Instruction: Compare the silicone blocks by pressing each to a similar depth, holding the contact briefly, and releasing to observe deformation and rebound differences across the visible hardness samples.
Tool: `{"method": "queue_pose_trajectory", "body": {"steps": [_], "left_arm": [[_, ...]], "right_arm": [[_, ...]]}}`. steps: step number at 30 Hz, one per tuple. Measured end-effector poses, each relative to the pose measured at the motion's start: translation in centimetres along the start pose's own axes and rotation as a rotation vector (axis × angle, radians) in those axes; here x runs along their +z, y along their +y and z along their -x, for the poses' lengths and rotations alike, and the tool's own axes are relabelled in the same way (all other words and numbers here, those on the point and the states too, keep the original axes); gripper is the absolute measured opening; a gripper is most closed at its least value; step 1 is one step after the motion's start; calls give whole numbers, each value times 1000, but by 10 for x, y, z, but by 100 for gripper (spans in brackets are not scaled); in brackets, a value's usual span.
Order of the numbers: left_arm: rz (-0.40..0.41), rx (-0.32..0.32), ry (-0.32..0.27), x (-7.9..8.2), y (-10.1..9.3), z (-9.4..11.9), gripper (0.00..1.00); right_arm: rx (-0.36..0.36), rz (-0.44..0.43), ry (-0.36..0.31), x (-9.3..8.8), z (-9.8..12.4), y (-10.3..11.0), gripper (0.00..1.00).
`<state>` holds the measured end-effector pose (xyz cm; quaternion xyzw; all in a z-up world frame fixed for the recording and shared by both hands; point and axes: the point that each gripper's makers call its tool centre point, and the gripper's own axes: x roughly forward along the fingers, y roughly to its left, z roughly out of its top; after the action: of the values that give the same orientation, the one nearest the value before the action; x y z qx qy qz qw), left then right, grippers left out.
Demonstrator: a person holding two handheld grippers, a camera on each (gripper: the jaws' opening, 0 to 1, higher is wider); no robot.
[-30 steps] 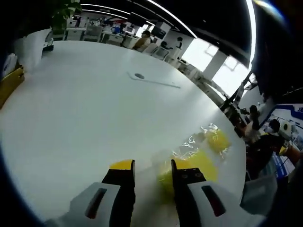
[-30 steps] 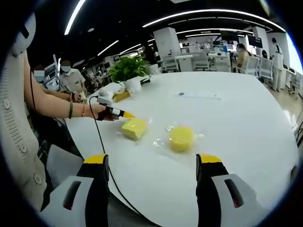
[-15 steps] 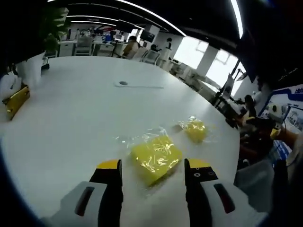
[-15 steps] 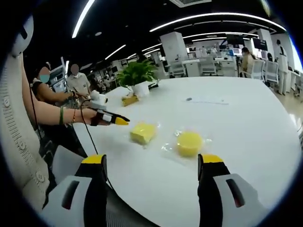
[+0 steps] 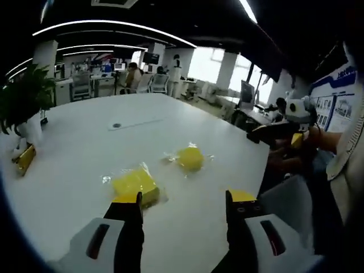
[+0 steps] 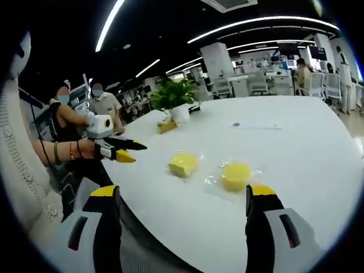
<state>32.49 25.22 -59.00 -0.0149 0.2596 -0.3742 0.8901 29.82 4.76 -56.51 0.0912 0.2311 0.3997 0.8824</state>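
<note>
left gripper (image 5: pixel 183 199) spread, square block (image 5: pixel 135 185) just ahead

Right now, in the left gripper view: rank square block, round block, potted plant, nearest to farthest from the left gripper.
1. Square yellow block, in clear wrap, just beyond the tip of the left gripper's left-hand jaw.
2. Round yellow block, also wrapped, farther across the white table, slightly right of centre.
3. Potted plant, at the table's far left edge.
</note>
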Motion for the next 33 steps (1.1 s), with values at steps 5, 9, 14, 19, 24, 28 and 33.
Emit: {"method": "queue_pose_trajectory", "body": {"steps": [5, 9, 14, 19, 24, 28, 33], "left_arm": [[8, -28, -75, 11, -34, 10, 59], [45, -48, -142, 21, -51, 17, 60], [180, -83, -239, 34, -60, 25, 66], [234, -65, -293, 39, -57, 31, 67], [285, -44, -295, 38, -52, 32, 69], [312, -35, -304, 41, -48, 31, 69], [360, -17, -281, 42, -41, 20, 66]], "right_arm": [[38, -35, -66, 5, 11, 7, 84], [60, -31, -90, 4, 18, 12, 83], [88, -89, -179, 12, 24, 21, 84], [89, -106, -179, 7, 23, 22, 84], [92, -109, -183, 6, 26, 18, 83], [85, -124, -189, 6, 28, 10, 83], [74, -127, -183, 6, 29, 2, 82]]}}
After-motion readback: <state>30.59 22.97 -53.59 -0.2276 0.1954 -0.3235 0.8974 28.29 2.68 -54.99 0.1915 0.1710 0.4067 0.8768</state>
